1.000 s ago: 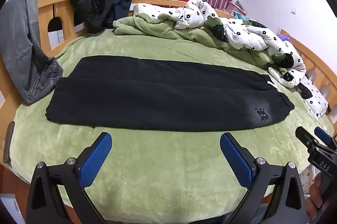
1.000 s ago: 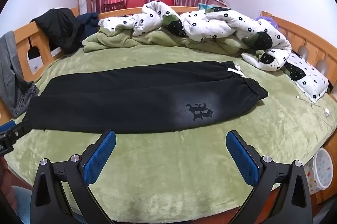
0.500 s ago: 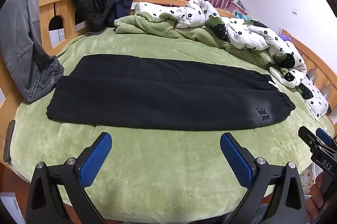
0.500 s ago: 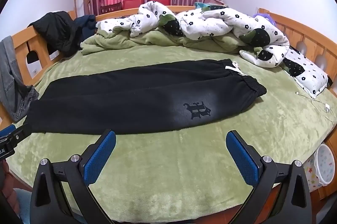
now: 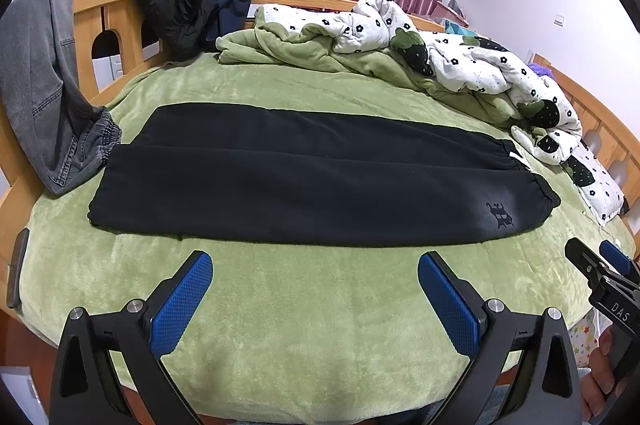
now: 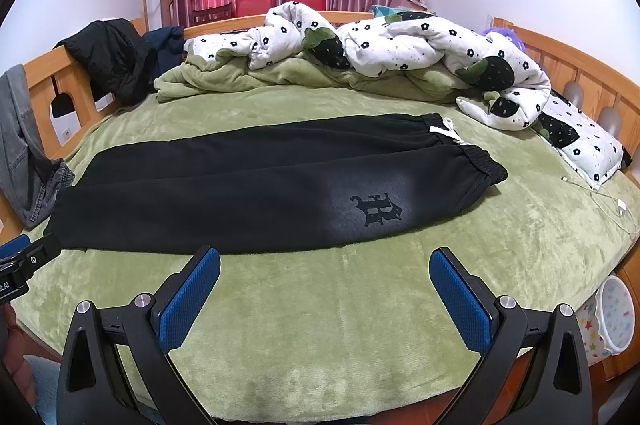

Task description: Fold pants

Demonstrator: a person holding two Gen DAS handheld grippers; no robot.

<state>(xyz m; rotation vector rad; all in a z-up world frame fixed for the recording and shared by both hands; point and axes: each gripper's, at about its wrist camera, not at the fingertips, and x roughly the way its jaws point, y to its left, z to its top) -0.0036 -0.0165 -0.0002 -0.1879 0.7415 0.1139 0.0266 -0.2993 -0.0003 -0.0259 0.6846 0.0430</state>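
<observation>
Black pants (image 5: 316, 181) lie flat across a green plush blanket (image 5: 320, 325) on a wooden-framed bed, one leg folded over the other, the elastic waistband to the right and the leg cuffs to the left. A dark emblem (image 6: 377, 211) marks the fabric near the waistband, beside a white drawstring (image 6: 446, 129). The left gripper (image 5: 315, 283) hangs over the blanket's near edge, its blue-padded fingers spread wide and holding nothing, short of the pants. The right gripper (image 6: 325, 281) hangs likewise, wide apart and empty, near the emblem end. A flower-print quilt (image 6: 400, 53) is heaped along the far side, grey jeans (image 5: 44, 93) drape over the footboard, and a white charging cable (image 6: 600, 199) lies by the pillow.
</observation>
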